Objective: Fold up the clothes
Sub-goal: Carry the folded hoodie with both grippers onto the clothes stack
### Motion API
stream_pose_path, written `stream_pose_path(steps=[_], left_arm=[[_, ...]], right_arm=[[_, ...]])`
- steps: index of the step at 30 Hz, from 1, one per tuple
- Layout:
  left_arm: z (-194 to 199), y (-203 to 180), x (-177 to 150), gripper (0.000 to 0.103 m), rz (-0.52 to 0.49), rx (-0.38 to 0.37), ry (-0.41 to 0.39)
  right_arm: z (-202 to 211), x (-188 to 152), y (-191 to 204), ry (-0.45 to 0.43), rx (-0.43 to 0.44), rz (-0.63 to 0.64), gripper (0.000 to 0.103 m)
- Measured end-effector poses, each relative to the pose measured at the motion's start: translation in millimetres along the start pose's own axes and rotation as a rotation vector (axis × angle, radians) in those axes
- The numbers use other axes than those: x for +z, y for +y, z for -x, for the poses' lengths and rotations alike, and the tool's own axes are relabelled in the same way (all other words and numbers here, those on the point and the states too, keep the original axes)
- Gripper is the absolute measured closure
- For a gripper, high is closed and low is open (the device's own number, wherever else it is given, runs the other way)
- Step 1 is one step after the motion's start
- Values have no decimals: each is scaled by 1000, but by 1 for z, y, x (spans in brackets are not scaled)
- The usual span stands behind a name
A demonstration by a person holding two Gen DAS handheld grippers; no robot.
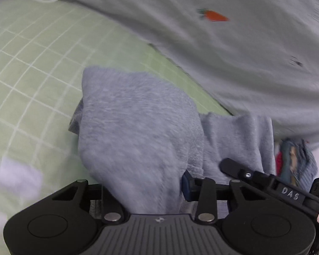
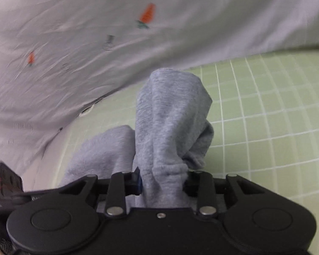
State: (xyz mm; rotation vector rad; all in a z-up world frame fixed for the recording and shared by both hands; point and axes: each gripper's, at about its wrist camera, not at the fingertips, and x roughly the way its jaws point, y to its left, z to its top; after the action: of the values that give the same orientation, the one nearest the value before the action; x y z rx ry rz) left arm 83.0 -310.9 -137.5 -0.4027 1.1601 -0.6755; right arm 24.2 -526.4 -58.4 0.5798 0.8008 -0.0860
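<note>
The left gripper (image 1: 145,188) was black, with a ribbed grey plate, round side discs and silver pivot pins; the right gripper (image 2: 162,182) was all black, with blue-edged pads (image 2: 139,183) and one small centre screw.

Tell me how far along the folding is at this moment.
Early. Done: the left gripper and right gripper each pinch a bunch of the grey fleece garment. In hand: it hangs bunched over the green checked sheet, no fold visible. Left: spreading it and folding; the white carrot-print cloth lies unfolded behind.
</note>
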Motion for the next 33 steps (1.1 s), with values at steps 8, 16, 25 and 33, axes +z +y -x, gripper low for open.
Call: stream_pose_path(steps=[8, 16, 25, 33], left_arm=[[41, -46, -66, 62, -50, -15, -52], [54, -69, -128, 62, -47, -50, -45], [47, -81, -135, 63, -115, -118, 19], [21, -123, -132, 63, -206, -225, 90]], right_arm=[[89, -41, 0, -71, -17, 17, 70], [144, -81, -21, -79, -30, 16, 70], [180, -104, -33, -124, -103, -82, 71], [220, -102, -49, -172, -210, -132, 71]])
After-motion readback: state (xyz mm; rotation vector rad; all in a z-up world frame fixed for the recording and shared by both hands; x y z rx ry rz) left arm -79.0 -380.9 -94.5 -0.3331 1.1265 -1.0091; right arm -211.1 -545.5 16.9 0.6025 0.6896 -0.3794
